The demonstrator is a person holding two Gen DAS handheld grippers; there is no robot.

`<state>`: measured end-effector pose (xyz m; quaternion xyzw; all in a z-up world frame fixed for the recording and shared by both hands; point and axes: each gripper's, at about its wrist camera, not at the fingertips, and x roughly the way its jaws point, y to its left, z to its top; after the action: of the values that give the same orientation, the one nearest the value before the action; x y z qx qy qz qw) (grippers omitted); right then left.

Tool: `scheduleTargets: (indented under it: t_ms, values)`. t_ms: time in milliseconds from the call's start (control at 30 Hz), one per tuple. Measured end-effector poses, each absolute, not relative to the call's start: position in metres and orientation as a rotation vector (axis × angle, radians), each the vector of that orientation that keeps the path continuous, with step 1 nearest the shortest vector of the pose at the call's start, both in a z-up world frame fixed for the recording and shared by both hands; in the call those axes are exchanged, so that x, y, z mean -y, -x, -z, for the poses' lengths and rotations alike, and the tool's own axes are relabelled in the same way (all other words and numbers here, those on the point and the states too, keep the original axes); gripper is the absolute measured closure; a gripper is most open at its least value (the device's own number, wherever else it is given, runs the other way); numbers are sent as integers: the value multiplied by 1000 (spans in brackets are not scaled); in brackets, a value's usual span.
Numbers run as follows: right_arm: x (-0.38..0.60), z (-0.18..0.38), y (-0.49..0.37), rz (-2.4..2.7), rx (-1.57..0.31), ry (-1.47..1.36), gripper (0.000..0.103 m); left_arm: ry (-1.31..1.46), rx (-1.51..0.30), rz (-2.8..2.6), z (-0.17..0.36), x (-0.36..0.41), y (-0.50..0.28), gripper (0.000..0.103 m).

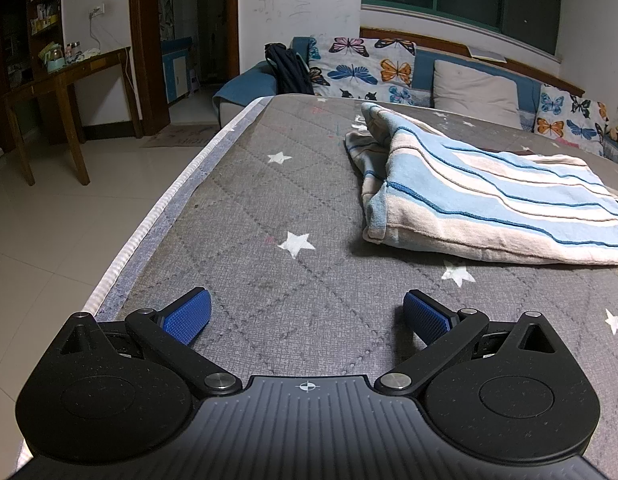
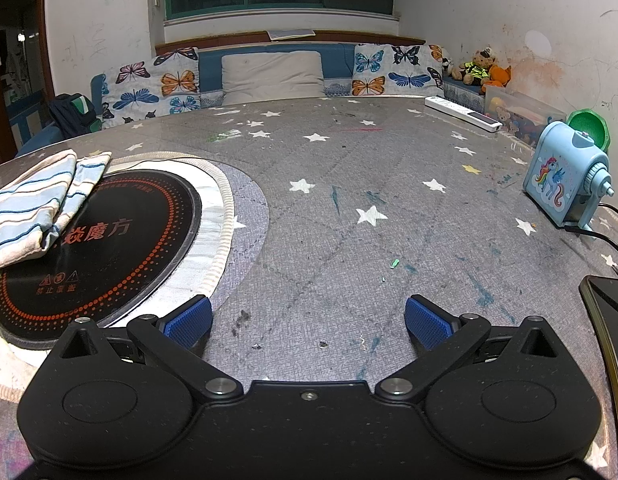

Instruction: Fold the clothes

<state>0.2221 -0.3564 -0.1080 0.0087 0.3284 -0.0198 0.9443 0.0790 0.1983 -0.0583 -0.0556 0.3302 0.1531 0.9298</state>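
- Grey quilted table cover (image 1: 269, 208) printed with white stars fills both wrist views; behind it runs a blue bench with butterfly-print cushions (image 2: 157, 80) under a dark window.
- A striped garment (image 1: 497, 196) in light blue, cream and dark blue lines lies folded on the cover, ahead and to the right of the left gripper (image 1: 307, 314), well apart from it.
- The left gripper's jaws are spread wide, blue ribbed pads (image 1: 187, 316) empty, hovering low over bare cover near the table's white-trimmed left edge.
- In the right wrist view the same garment (image 2: 33, 208) sits at far left, its near end overlapping a round black induction hob (image 2: 121, 248) ringed with red dots and set into the table.
- The right gripper (image 2: 308, 316) is also wide open and holds nothing, over stained cover just right of the hob.
- At the right edge stand a blue unicorn pencil sharpener (image 2: 565, 184), a white power strip (image 2: 463, 114) farther back, and a dark phone (image 2: 609, 320) nearest.
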Motion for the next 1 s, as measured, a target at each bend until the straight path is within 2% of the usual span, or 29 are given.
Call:
scheduleTargets:
  t_ms: [1000]
  values:
    - [355,107,-221,40,-669,-18,0,114,-676,-313,58,-199,-79,0]
